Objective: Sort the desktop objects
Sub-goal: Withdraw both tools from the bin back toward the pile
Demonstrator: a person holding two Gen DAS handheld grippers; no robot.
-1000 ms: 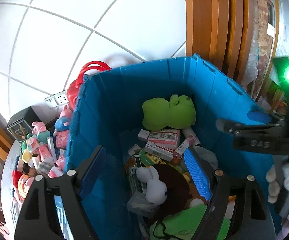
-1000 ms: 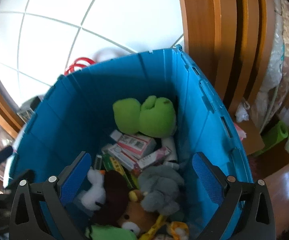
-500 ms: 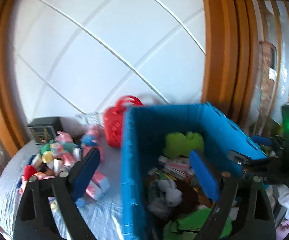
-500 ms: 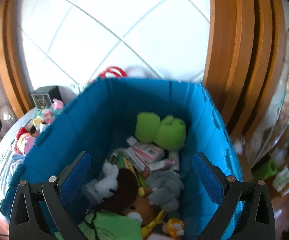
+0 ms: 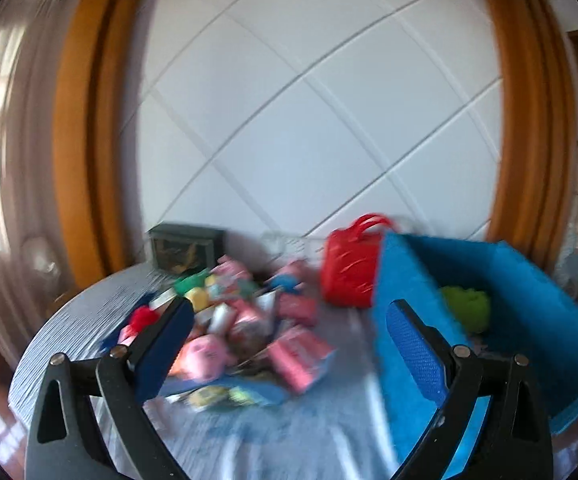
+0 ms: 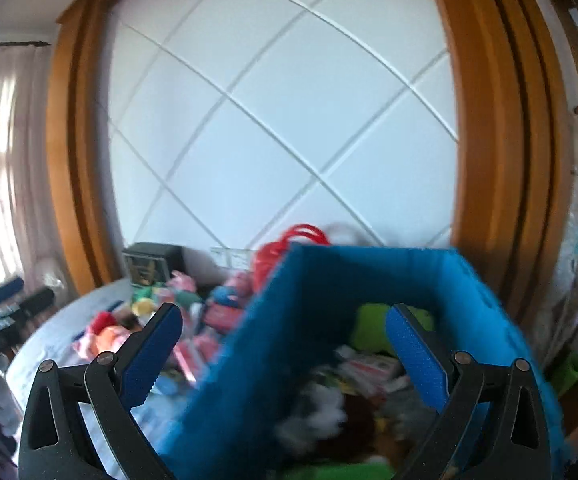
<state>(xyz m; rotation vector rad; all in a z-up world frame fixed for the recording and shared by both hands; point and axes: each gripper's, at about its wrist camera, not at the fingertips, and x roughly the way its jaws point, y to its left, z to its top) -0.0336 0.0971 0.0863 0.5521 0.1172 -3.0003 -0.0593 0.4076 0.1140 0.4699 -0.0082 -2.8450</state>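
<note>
Both empty: left gripper [image 5: 289, 340] opening wide over the table [image 5: 289, 440], right gripper [image 6: 285, 344] spread above the bin [image 6: 289, 320]. Toys [image 5: 233, 320] heaped left of the bin. Pick one near, separate toy; centre jaws, then close.

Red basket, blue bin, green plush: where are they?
Red basket [image 5: 349, 276], left wrist view, front wall.
Blue bin [image 6: 289, 344], right wrist view, near left wall.
Green plush [image 5: 467, 308], left wrist view, body.
</note>
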